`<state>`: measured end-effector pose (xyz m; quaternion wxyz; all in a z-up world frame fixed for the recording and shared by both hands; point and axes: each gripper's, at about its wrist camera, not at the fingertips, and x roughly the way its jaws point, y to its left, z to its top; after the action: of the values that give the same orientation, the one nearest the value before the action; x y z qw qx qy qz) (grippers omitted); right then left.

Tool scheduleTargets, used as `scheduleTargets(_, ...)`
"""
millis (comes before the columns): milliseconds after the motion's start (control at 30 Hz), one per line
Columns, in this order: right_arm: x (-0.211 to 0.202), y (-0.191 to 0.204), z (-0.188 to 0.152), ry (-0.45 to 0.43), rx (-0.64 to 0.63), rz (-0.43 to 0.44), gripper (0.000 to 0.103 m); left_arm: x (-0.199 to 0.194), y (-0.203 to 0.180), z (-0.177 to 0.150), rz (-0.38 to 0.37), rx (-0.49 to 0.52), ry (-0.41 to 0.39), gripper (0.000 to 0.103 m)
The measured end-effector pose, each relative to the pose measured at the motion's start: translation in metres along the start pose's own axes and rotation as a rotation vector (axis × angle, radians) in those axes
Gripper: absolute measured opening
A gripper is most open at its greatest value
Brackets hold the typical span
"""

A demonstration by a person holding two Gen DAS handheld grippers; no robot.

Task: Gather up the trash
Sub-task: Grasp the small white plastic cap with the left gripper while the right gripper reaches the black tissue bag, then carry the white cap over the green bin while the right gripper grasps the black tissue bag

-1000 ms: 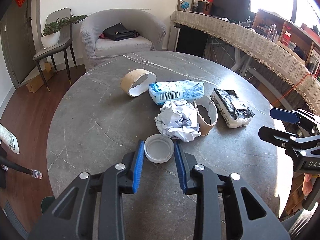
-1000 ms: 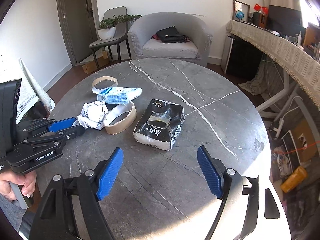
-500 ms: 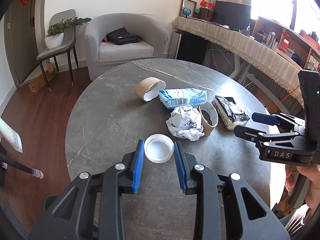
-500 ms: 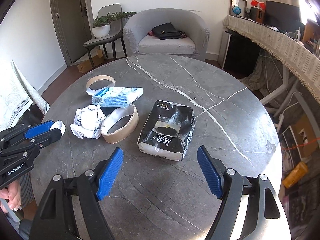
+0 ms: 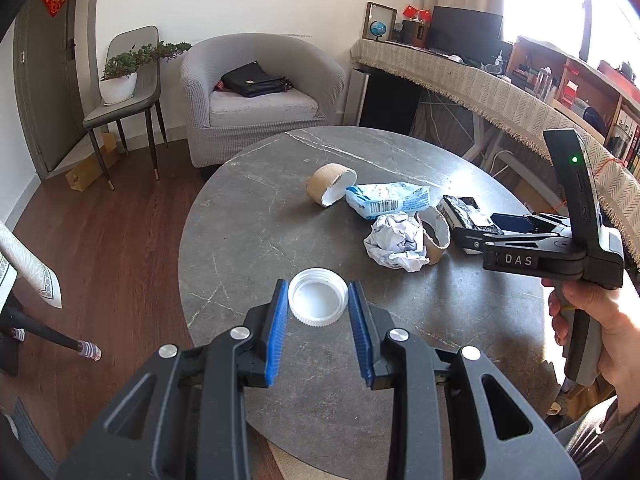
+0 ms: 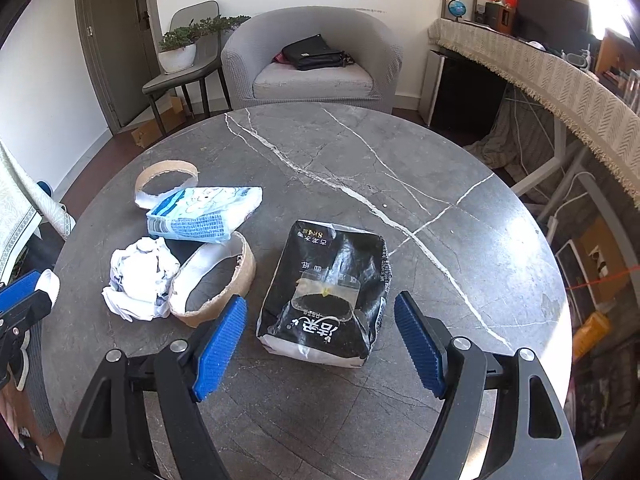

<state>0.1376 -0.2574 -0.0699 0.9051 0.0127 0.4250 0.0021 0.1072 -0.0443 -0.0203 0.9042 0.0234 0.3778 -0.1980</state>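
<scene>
My left gripper (image 5: pixel 318 287) is shut on a white plastic lid (image 5: pixel 318 304), held up over the near edge of the round grey marble table (image 6: pixel 360 152). My right gripper (image 6: pixel 320 302) stands open, its blue pads on either side of a black packet (image 6: pixel 328 288) without touching it. To the packet's left lie a torn cardboard ring (image 6: pixel 216 280), crumpled white paper (image 6: pixel 140 280), a blue-and-white packet (image 6: pixel 204 212) and a second cardboard ring (image 6: pixel 164 172). A hand (image 5: pixel 592 320) holds the right gripper's grip.
A grey armchair (image 5: pixel 256 96) with a black bag stands behind the table, and a chair with a potted plant (image 5: pixel 120 80) is at its left. A cloth-covered shelf (image 5: pixel 500 88) runs along the right. Wooden floor (image 5: pixel 112 248) shows at the left.
My left gripper has drawn back and up from the trash pile with the lid between its pads. My right gripper has moved in over the black packet.
</scene>
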Motion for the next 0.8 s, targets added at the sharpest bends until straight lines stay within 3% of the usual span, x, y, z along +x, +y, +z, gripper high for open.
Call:
scheduleTargets(400, 0.018, 0.000, 0.006, 0.015, 0.067, -0.053, 0.077, -0.034, 0.037, -0.005, 0.057, -0.019, -0.029, 0.033)
scheduleTargets(433, 0.018, -0.001, 0.007, 0.014, 0.073, -0.058, 0.076, -0.038, 0.041, -0.005, 0.058, -0.024, -0.032, 0.033)
scheduleTargets(567, 0.017, -0.007, 0.010, -0.001, 0.091, -0.071, 0.052, -0.051, 0.057, -0.009, 0.074, -0.033, -0.043, 0.033)
scheduleTargets(800, -0.006, 0.005, 0.020, -0.058, 0.083, -0.057, 0.051, -0.067, 0.086, -0.020, 0.100, -0.075, -0.034, 0.033)
